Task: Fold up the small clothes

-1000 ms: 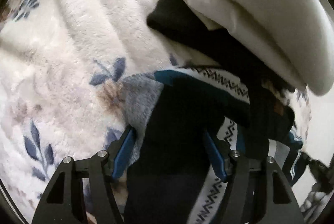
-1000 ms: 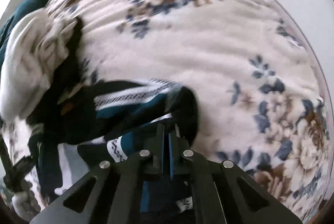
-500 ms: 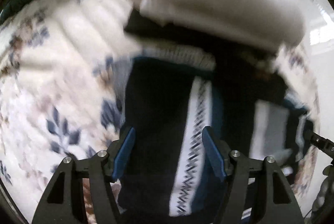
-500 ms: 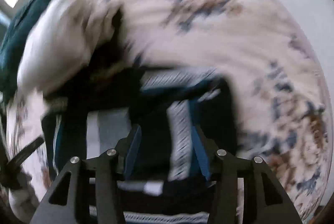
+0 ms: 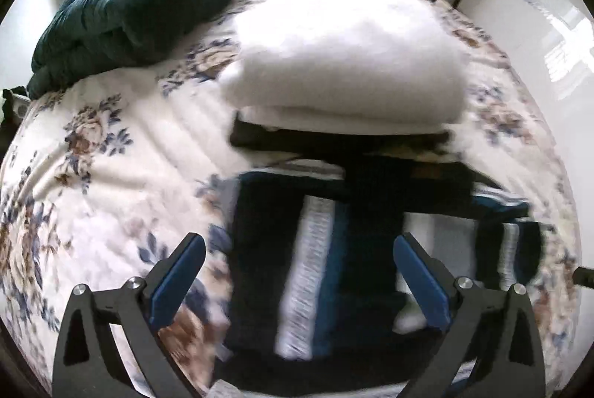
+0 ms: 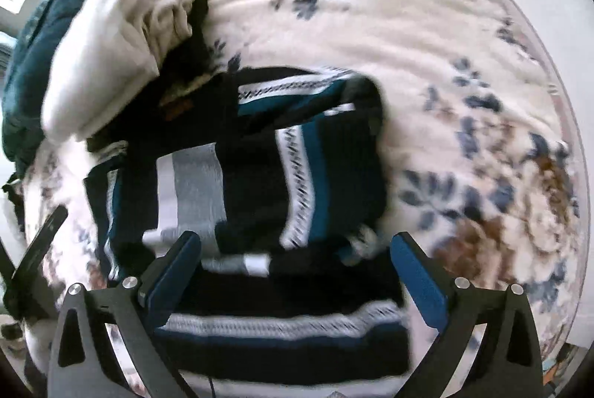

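Left gripper [image 5: 299, 281]: fingers spread wide apart, clamped on nothing; it hangs above the near part of the sweater.
Right gripper [image 6: 295, 281]: fingers likewise spread, holding nothing, poised over the sweater's near folded edge.
Bed [image 5: 122, 153]: floral cream cover fills both views and carries everything.
Dark teal duvet [image 5: 144, 0]: bunched at 10 o'clock in the left wrist view, well apart from the work.
White folded garment [image 5: 345, 60]: at 12 o'clock in the left wrist view, resting on a black garment [image 5: 334, 142] whose edge shows beneath it; both look already stacked.
Patterned sweater [image 6: 297, 182]: dark navy with teal and white zigzag bands, lying flat on the bed, directly ahead of both grippers at 12 o'clock and touching the black garment at its far side. It seems partly folded, with a layer doubled over the near edge; motion blur hides the finer creases.
Key relation: in the right wrist view the banded near fold [image 6: 282, 331] runs from 9 to 3 o'clock, straight across the open fingers, so the right gripper looks nearer to it. In the left wrist view the white band runs from 6 to 12 o'clock, along the gripper's line.
Likely next step: a judgement only, take the near fold and carry it toward 12 o'clock.
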`<action>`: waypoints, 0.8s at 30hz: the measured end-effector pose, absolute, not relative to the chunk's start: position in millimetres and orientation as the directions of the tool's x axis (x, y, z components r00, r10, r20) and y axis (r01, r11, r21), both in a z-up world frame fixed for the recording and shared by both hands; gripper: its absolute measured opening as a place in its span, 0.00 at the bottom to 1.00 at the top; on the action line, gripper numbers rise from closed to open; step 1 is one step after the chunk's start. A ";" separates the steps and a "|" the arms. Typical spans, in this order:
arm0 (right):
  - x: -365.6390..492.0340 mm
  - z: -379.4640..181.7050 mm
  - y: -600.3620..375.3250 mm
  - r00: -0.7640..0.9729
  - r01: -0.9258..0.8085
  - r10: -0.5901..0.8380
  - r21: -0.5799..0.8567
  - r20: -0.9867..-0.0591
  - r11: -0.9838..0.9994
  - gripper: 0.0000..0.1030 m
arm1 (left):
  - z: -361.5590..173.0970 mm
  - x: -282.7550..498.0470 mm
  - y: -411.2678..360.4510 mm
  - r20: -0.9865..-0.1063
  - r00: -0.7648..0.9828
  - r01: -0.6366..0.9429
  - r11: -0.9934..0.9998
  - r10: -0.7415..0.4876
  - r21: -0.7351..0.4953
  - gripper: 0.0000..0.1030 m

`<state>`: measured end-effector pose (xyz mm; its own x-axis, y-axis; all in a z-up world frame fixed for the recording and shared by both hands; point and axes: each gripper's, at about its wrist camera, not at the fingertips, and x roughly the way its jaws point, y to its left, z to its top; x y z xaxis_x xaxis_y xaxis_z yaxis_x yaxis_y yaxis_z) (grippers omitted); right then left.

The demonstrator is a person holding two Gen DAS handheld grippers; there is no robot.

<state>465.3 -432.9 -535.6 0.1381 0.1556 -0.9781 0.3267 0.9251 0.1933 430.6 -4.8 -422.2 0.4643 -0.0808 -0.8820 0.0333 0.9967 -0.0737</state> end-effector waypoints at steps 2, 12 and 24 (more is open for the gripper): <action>446.5 -521.9 -458.0 0.138 0.329 0.160 0.198 -0.977 0.923 1.00 | -413.7 411.1 -31.5 -0.880 0.465 0.039 0.995 -0.095 -0.087 1.00; 341.9 -533.2 -592.8 -0.007 0.238 0.171 0.165 -0.985 0.957 1.00 | -473.5 200.2 -239.1 -0.980 0.040 0.154 0.971 -0.193 -0.185 1.00; 332.5 -586.0 -667.1 -0.075 0.260 0.297 0.269 -0.952 0.927 1.00 | -565.2 79.6 -348.1 -0.986 -0.102 0.186 0.971 -0.130 -0.148 0.04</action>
<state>332.5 -667.1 -586.0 -0.0751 0.2971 -0.9519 0.2600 0.9274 0.2689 79.6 -348.1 -565.2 -0.1016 -0.1305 -0.9862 0.1856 0.9715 -0.1476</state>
